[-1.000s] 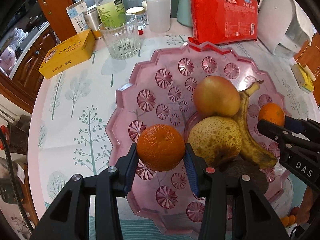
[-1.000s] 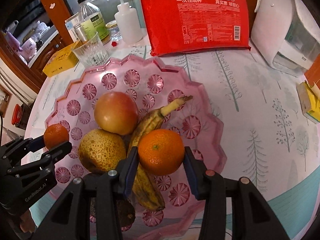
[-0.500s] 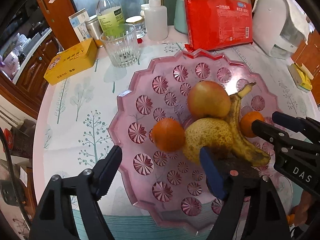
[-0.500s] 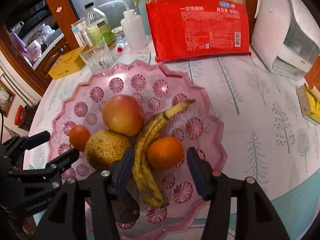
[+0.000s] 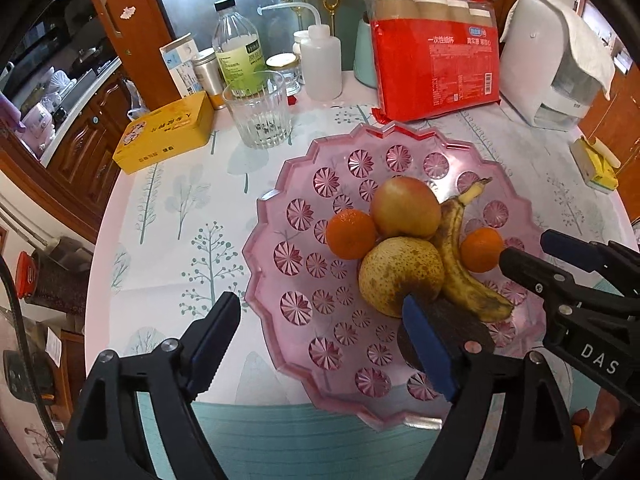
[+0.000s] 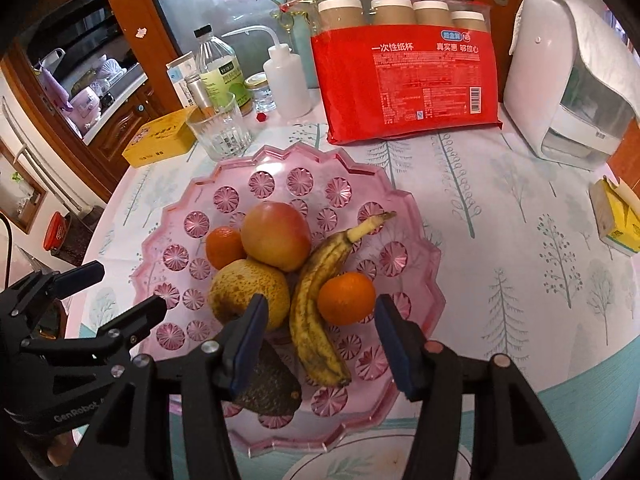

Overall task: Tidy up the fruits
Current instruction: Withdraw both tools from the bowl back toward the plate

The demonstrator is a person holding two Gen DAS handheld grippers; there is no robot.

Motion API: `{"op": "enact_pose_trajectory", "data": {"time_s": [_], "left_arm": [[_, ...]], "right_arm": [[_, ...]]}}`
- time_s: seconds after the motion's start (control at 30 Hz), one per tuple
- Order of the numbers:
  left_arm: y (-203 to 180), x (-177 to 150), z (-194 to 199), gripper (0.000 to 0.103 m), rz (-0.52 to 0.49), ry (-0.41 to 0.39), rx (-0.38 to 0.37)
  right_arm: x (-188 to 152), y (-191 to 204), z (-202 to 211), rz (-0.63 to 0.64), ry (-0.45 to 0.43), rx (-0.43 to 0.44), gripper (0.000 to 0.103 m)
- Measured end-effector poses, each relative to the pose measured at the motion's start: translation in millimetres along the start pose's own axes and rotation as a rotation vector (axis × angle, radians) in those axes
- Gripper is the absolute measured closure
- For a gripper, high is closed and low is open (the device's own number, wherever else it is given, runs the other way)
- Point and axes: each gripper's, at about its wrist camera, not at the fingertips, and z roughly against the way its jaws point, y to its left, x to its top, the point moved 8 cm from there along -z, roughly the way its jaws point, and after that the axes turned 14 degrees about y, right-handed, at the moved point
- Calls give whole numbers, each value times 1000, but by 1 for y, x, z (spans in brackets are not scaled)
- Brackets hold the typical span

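Both claws, left (image 5: 320,344) and right (image 6: 320,336), gaping and empty, jaws just opened further. Pink tray (image 5: 280,280) at table's near edge, liable to slide if clipped. Far-left orange (image 5: 351,234) and near-right orange (image 6: 346,298) loose, apt to roll.

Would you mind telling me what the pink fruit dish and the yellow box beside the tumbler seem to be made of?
Fruit dish: probably clear moulded plastic, possibly glass; translucent pink, glossy, pressed starburst pattern. Yellow box: likely painted tin; rounded corners, a lid seam, slight sheen.
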Motion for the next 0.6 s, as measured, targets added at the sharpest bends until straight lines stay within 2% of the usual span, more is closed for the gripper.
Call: {"op": "enact_pose_trajectory", "data": {"time_s": [0.6], "left_arm": [[-22,-48,42,20,-6,-21,26]], "right_arm": [[-40,-5,35,7,-30,31,47]]}}
